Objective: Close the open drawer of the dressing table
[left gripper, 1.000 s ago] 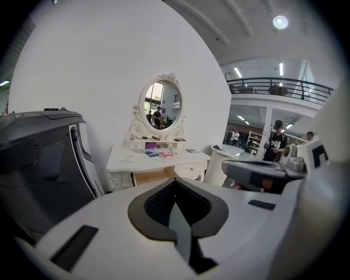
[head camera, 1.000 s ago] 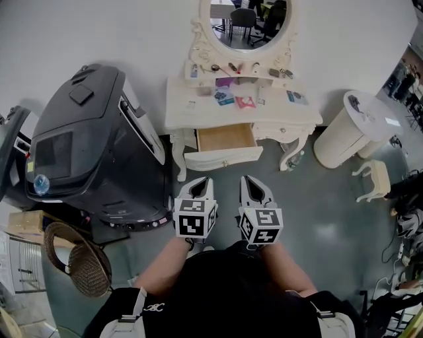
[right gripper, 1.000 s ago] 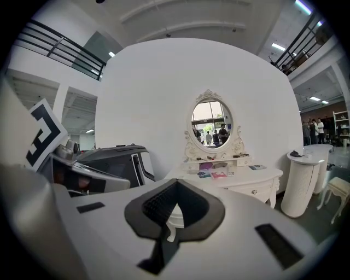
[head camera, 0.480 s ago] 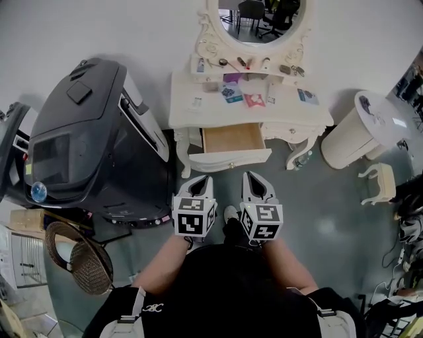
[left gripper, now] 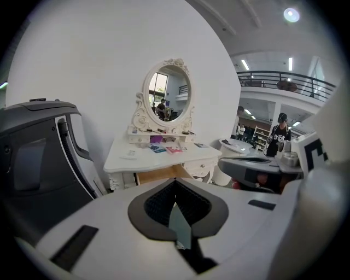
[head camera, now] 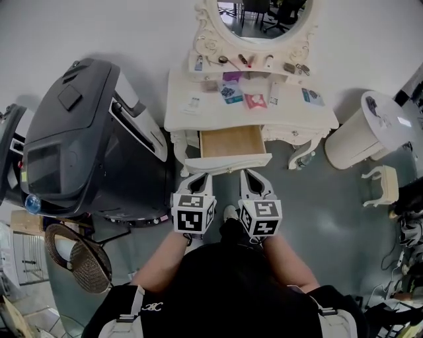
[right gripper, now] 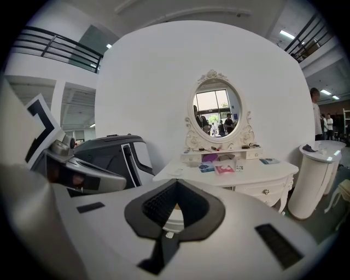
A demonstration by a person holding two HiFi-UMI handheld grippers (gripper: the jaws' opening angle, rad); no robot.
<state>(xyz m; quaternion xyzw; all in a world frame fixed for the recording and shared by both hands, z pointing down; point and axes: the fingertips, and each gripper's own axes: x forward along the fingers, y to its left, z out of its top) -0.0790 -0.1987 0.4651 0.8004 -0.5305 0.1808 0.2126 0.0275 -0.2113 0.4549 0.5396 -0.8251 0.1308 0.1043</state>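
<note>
The drawer (head camera: 232, 141) stands pulled out from the middle of the dressing table (head camera: 188, 117), its wooden inside bare and its white front facing the person. The left gripper (head camera: 200, 178) and the right gripper (head camera: 252, 175) hover side by side just in front of that panel. Each has its jaws pressed together with nothing between them.

A push from one gripper alone, off centre, would probably skew the drawer and jam it partway in. A hard shove could rock the table on its slim curved legs and shake the small things on the shelf (head camera: 248, 64) under the mirror (head camera: 261, 14), or shift the flat packets (head camera: 246, 99) lying on top. The narrow closed tips may also skid on the smooth painted front.

The tabletop is glossy white against a plain white wall, and the floor is smooth grey. A big black machine (head camera: 69, 132) crowds the table's left side. A round white stand (head camera: 360, 135) and a small stool (head camera: 382, 185) sit to the right, and a bottle (head camera: 301, 160) lies by the right leg.
</note>
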